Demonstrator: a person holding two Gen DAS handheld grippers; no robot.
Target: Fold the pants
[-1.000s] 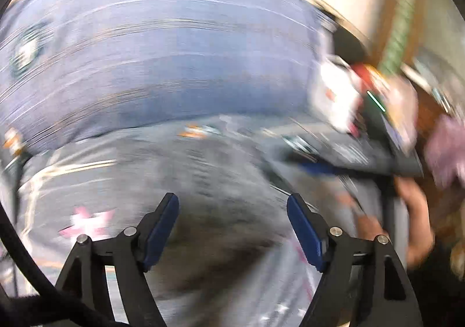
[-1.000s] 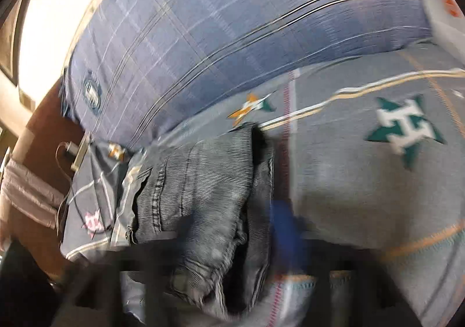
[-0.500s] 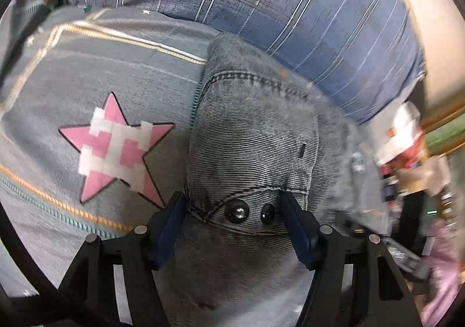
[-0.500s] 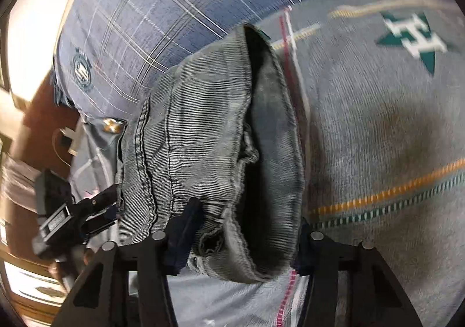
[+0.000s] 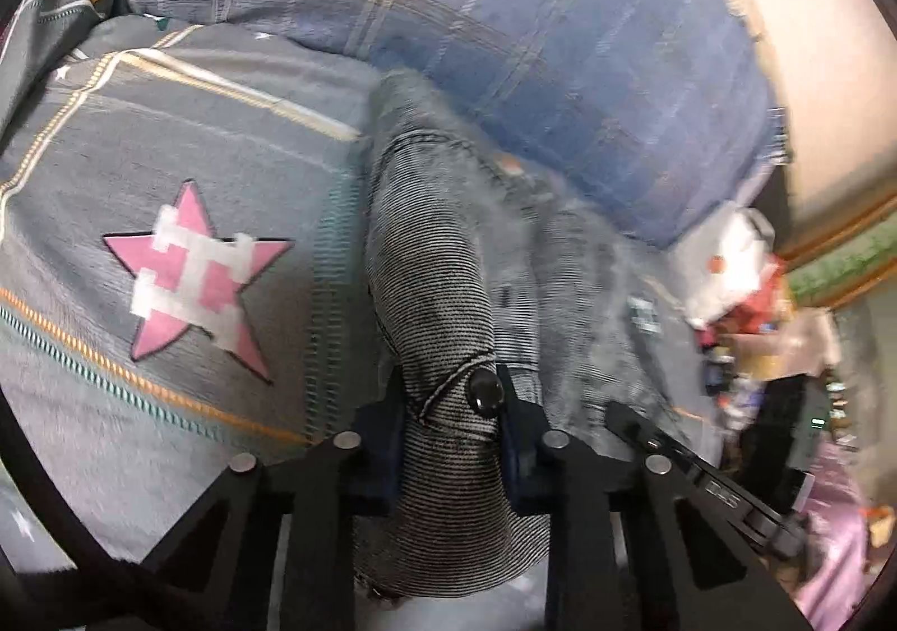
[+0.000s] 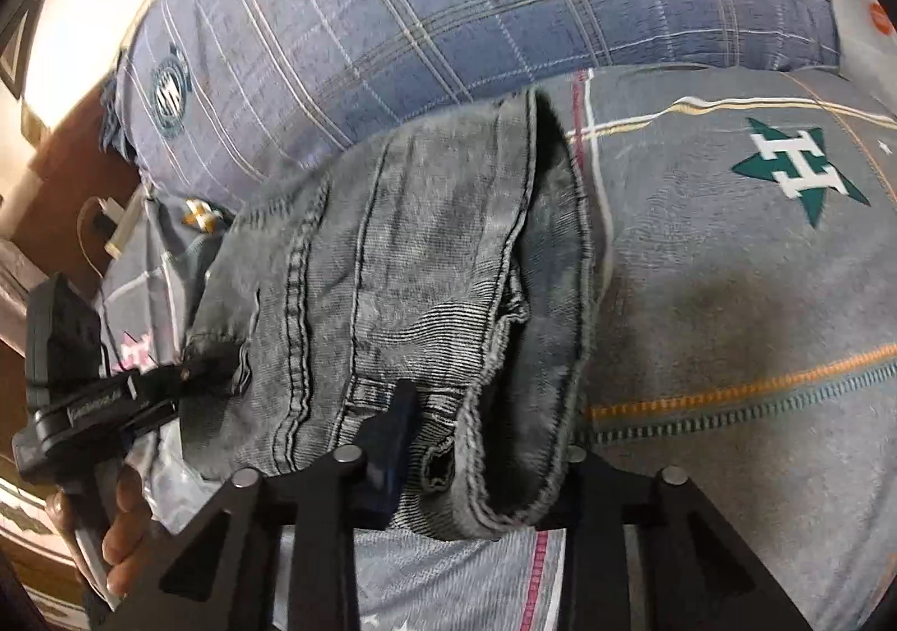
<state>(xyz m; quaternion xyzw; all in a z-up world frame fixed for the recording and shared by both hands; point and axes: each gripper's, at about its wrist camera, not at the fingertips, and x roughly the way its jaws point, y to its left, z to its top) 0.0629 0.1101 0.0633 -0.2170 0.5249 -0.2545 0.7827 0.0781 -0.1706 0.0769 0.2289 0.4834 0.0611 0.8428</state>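
Observation:
Grey washed-denim pants (image 5: pixel 437 283) lie bunched on a grey bedsheet (image 5: pixel 168 137). My left gripper (image 5: pixel 448 412) is shut on the pants' waistband beside a dark metal button (image 5: pixel 485 390). In the right wrist view the pants (image 6: pixel 403 261) lie folded lengthwise, with the leg hems nearest the camera. My right gripper (image 6: pixel 476 440) is shut on the hem end; its right finger is hidden behind the cloth. The left gripper (image 6: pixel 185 378) also shows at the pants' far left edge, held by a hand.
A blue plaid pillow (image 6: pixel 448 14) lies just behind the pants. The sheet has a pink star (image 5: pixel 190 277) and a green star (image 6: pixel 796 171). Cluttered items (image 5: pixel 745 294) sit off the bed's right side. A wooden headboard (image 6: pixel 50 193) and a charger cable are at far left.
Both grippers have closed from open onto the pants: the left on the waistband at the button, the right on the hem end. Both views have moved in closer.

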